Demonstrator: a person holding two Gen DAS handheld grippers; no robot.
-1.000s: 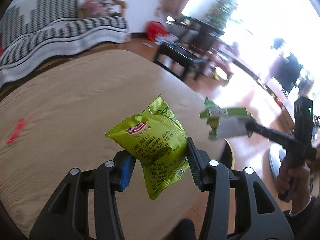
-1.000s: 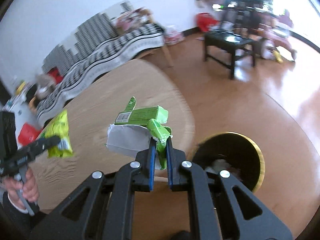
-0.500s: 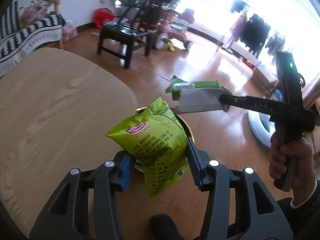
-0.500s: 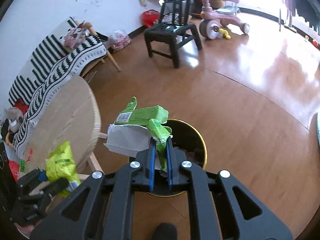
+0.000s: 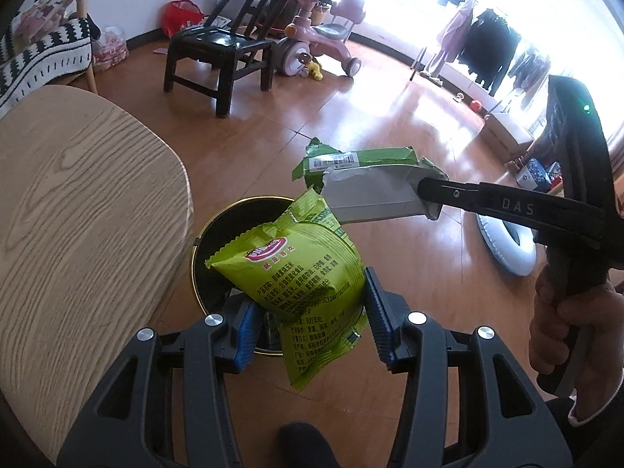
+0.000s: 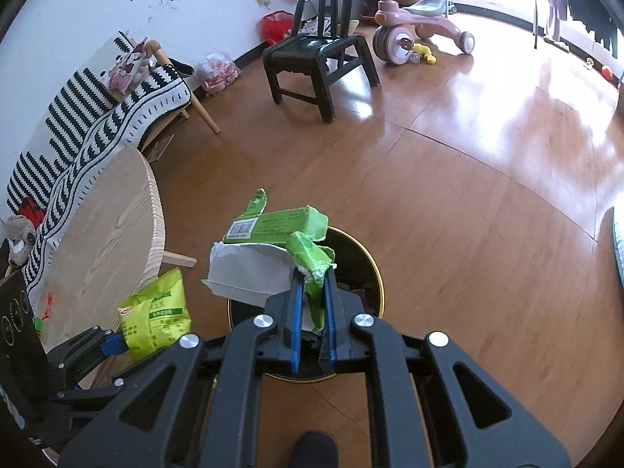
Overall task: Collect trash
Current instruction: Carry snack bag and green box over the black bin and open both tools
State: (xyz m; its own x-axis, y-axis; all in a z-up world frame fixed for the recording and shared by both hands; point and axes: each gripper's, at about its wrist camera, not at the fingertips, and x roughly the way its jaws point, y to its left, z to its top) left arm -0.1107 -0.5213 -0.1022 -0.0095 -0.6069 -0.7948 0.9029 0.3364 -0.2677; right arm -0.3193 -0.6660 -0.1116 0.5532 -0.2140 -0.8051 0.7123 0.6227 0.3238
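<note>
both tongs (image 5: 308,319) now over bin (image 5: 206,241)

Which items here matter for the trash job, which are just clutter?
Job:
- snack bag, in left gripper
- torn green carton, in right gripper
- bin

Clutter:
- black chair
- pink ride-on toy
- striped sofa
- wooden table

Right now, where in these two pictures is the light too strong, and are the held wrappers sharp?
Left wrist view: the window is blown out white, glare on the floor; the snack bag is sharp. Right wrist view: softer glare on the floor; the torn wrapper is sharp; edges bend from the fisheye.
</note>
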